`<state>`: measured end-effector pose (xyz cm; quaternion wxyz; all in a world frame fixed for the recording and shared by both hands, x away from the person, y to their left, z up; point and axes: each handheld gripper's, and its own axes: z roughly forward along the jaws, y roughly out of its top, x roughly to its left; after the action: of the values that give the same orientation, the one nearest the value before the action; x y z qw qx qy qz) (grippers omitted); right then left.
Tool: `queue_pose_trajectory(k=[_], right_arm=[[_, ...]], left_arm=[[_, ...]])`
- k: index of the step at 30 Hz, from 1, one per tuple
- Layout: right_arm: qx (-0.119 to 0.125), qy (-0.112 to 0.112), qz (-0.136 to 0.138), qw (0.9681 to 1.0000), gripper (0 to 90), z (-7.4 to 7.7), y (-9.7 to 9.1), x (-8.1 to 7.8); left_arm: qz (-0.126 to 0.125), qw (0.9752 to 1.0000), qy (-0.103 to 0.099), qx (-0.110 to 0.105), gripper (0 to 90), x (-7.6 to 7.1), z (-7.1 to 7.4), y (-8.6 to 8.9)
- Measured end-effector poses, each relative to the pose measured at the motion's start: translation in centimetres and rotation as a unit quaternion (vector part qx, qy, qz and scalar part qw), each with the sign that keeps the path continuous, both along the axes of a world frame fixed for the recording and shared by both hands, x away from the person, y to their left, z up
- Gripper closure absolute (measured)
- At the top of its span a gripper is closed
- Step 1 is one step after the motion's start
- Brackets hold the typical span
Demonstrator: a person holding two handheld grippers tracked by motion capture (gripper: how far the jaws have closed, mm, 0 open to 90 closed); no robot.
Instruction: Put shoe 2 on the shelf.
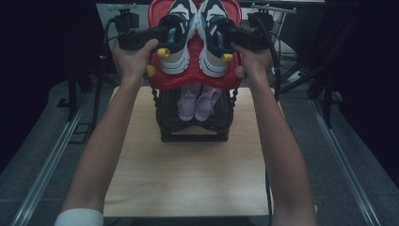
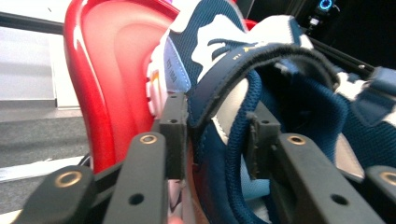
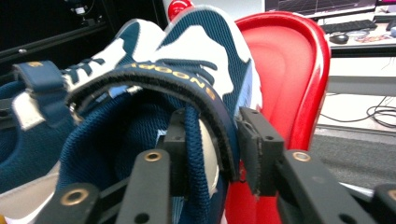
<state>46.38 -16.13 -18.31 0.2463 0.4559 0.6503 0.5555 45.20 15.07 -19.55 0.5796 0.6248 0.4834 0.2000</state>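
A pair of blue and white shoes sits on the red top shelf (image 1: 195, 77) of a small shoe rack (image 1: 194, 132), which stands near the far edge of the bench (image 1: 188, 174). A second pair, pink shoes (image 1: 197, 103), lies on the dark shelf below.

The left tool (image 1: 165, 38) has its jaws on both sides of the collar of the left shoe (image 1: 179, 35): the outer jaw is against the outside wall, the inner jaw stands inside the opening, with a small gap to the lining. The right tool (image 1: 225, 36) stands the same way on the right shoe (image 1: 211, 37), and its outer jaw seems a little apart from the strap. So both tools are half wide around the collars, and I judge the grip as loose, not pressing.

To do this step well, the two shoes should rest flat and stable on the red shelf before the tools leave. Then each tool should go back straight along its own line, so that no jaw catches the strap or pulls the shoe off the front edge.
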Motion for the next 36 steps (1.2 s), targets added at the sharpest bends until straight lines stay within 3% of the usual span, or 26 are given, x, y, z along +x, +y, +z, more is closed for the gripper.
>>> queue_pose_trajectory(k=[4,9,14,22,30,36], right_arm=[[-0.006,0.004,0.011,0.9999,60.8,-0.2,0.3,0.1],[-0.004,0.006,0.018,0.9998,52.8,-0.3,0.3,0.2],[0.005,0.006,0.031,0.9995,46.3,-0.3,0.3,0.3],[0.060,0.004,0.065,0.9961,42.8,-0.3,-0.7,0.4],[0.068,0.008,0.074,0.9949,44.2,-0.8,-1.1,0.6],[0.077,-0.008,0.091,0.9928,45.3,-0.4,-1.9,-0.1]], left_arm=[[-0.003,1.0000,-0.001,0.008,59.7,-0.1,-0.1,-0.4],[-0.022,0.9994,0.022,-0.012,47.2,0.2,-0.1,0.0],[-0.028,0.9994,0.016,-0.012,40.2,0.2,0.0,0.3],[-0.038,0.9990,0.012,-0.019,37.8,0.1,0.1,0.9],[-0.043,0.9988,0.013,-0.019,37.6,0.1,0.1,1.0],[-0.050,0.9985,0.011,-0.022,37.4,-0.1,0.2,1.7]])
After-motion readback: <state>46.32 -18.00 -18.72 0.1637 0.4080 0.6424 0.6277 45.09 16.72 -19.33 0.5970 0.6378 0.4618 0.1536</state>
